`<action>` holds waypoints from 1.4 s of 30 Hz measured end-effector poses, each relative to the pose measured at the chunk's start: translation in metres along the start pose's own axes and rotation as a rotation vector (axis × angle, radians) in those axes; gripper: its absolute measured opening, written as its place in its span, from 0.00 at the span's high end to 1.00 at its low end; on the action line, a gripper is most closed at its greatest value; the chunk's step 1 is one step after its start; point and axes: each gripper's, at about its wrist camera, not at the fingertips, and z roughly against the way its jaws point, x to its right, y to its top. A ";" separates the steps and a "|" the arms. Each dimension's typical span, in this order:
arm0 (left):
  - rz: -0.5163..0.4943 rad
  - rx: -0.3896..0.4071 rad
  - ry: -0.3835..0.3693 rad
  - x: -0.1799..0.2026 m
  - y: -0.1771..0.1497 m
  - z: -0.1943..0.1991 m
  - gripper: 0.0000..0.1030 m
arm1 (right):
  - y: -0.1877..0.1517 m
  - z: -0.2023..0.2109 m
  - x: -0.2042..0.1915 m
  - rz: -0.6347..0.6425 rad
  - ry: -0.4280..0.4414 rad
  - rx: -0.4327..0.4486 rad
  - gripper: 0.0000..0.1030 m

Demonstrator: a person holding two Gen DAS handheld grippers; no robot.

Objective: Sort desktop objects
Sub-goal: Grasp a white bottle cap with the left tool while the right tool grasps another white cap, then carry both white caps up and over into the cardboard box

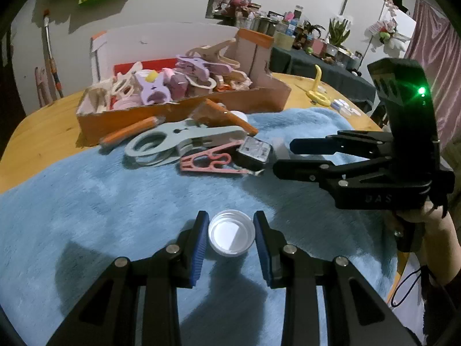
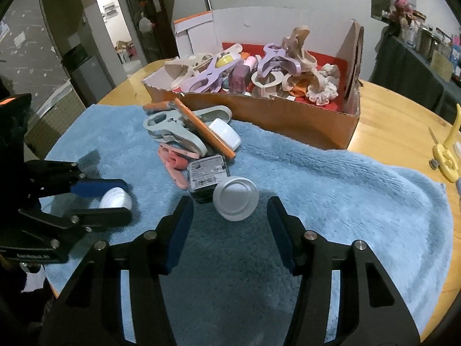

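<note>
A small white cap sits open side up on the blue fluffy towel, and my left gripper is shut on it, blue pads against both its sides. The right wrist view shows that same cap between the left gripper's fingers. My right gripper is open, its pads apart from a white round lid that lies tilted between and just ahead of them. The lid leans on a black labelled box. From the left wrist, the right gripper points at that box.
Behind the black box lie a pink clip, a grey clip, an orange strip and a white case. An open cardboard box full of clips stands behind them. Yellow scissors lie on the wooden table at the right.
</note>
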 end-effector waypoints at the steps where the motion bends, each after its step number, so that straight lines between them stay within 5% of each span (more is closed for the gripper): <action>1: 0.002 0.000 0.000 -0.001 -0.001 0.001 0.67 | 0.000 -0.001 0.000 0.003 0.006 -0.002 0.51; 10: 0.017 -0.001 0.013 -0.008 -0.005 0.006 0.67 | 0.002 -0.007 0.001 0.003 0.042 -0.009 0.70; 42: 0.069 0.035 0.033 -0.018 0.015 0.035 0.67 | 0.008 0.039 -0.036 0.059 -0.031 0.057 0.70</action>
